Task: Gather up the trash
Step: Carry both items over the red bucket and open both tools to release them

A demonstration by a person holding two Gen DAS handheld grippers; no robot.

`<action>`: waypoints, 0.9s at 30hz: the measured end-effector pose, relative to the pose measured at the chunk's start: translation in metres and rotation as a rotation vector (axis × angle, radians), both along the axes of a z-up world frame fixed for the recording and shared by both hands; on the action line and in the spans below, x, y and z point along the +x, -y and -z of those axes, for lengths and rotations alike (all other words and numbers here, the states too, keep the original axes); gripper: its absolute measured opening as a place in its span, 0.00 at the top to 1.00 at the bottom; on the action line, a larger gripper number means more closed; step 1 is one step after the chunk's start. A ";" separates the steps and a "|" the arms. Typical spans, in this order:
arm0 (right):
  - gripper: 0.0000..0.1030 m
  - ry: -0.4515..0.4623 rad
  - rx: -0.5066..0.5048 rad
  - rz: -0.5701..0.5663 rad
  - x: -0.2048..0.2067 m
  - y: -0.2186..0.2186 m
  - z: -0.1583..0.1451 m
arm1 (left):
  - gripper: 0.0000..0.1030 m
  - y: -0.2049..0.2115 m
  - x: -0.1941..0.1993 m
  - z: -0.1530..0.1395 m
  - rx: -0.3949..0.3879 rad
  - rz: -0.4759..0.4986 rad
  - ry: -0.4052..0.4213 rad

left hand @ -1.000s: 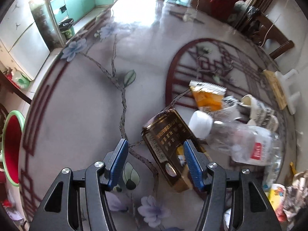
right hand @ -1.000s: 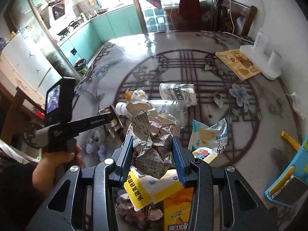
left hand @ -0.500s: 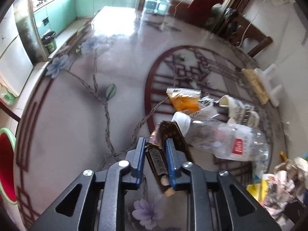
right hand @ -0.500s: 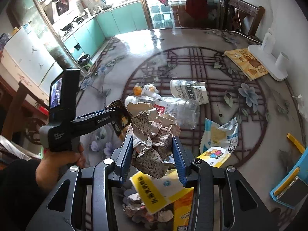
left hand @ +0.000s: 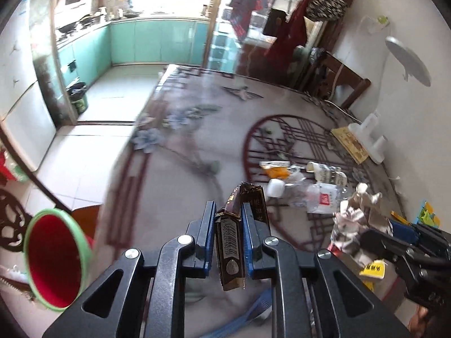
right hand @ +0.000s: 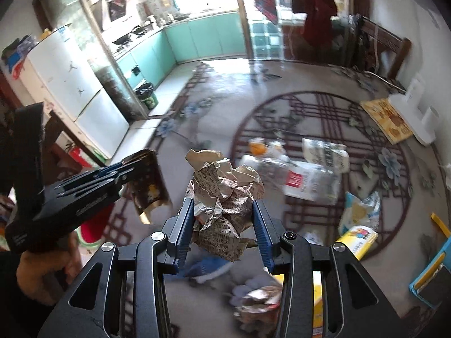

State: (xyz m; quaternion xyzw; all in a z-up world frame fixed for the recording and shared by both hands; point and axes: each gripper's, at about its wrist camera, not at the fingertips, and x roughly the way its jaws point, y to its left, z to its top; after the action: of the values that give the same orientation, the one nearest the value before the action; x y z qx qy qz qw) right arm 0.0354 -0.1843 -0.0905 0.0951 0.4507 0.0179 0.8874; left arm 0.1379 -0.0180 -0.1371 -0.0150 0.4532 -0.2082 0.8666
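My left gripper (left hand: pixel 227 219) is shut on a flattened brown and gold carton (left hand: pixel 235 233), held edge-on above the table. The same carton (right hand: pixel 146 180) hangs from the left gripper (right hand: pixel 124 169) in the right wrist view. My right gripper (right hand: pixel 224 214) is shut on a wad of crumpled newspaper (right hand: pixel 224 194), also lifted off the table; that wad (left hand: pixel 356 214) shows at the right of the left wrist view. A red bin with a green rim (left hand: pixel 55 259) stands low at the left, beside the table.
On the patterned table (right hand: pixel 310 112) lie a crushed clear bottle (right hand: pixel 304 177), an orange wrapper (left hand: pixel 274 170), a printed paper cup (right hand: pixel 324 152), a snack bag (right hand: pixel 359 211) and a yellow packet (right hand: pixel 356 239). A white holder (right hand: pixel 414 115) stands at the far right edge.
My left gripper closed on the brown carton and lifted it off the table, swinging left toward the table edge. The right gripper rose and moved left with the newspaper wad.
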 end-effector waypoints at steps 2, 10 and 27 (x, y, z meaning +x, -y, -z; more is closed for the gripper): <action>0.61 0.002 0.000 -0.024 0.005 -0.014 -0.001 | 0.86 -0.021 -0.003 -0.003 0.008 -0.030 0.008; 0.61 0.006 -0.013 -0.116 0.026 -0.074 -0.002 | 0.86 -0.086 -0.002 -0.011 -0.004 -0.108 0.018; 0.61 -0.012 -0.015 -0.223 0.068 -0.170 0.005 | 0.86 -0.191 0.025 -0.007 -0.007 -0.198 0.012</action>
State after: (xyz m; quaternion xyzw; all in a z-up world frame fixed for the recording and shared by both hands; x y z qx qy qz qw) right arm 0.1033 -0.0143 -0.0959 0.0377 0.4639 0.1125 0.8779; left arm 0.1625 0.1733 -0.1302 -0.0615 0.4437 -0.1233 0.8855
